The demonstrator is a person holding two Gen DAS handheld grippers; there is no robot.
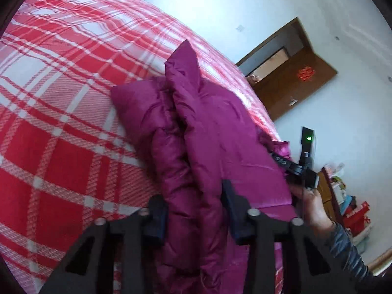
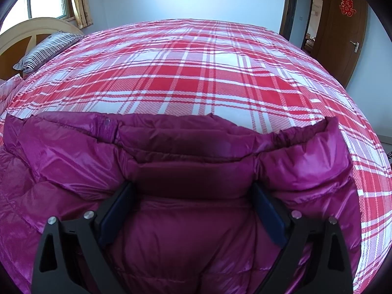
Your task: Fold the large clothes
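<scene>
While the jacket [image 1: 208, 132] lies bunched at the lower centre of both views on the plaid bedspread [image 1: 61, 122], the fold is judged partly done: one padded section is doubled over, and flattening and further folds are left. A thick fold is pinched by the left gripper [image 1: 193, 210]. The right gripper [image 2: 193, 210] is spread wide around padding; pad pressure cannot be told. A red paper character is seen on the door [image 2: 343, 36], upper right; "DAS" can be read on the right gripper's body.

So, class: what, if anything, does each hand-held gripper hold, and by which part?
Both grip the shiny magenta padded jacket: the left hand-held gripper a raised fold, the right hand-held gripper a puffy edge.
</scene>
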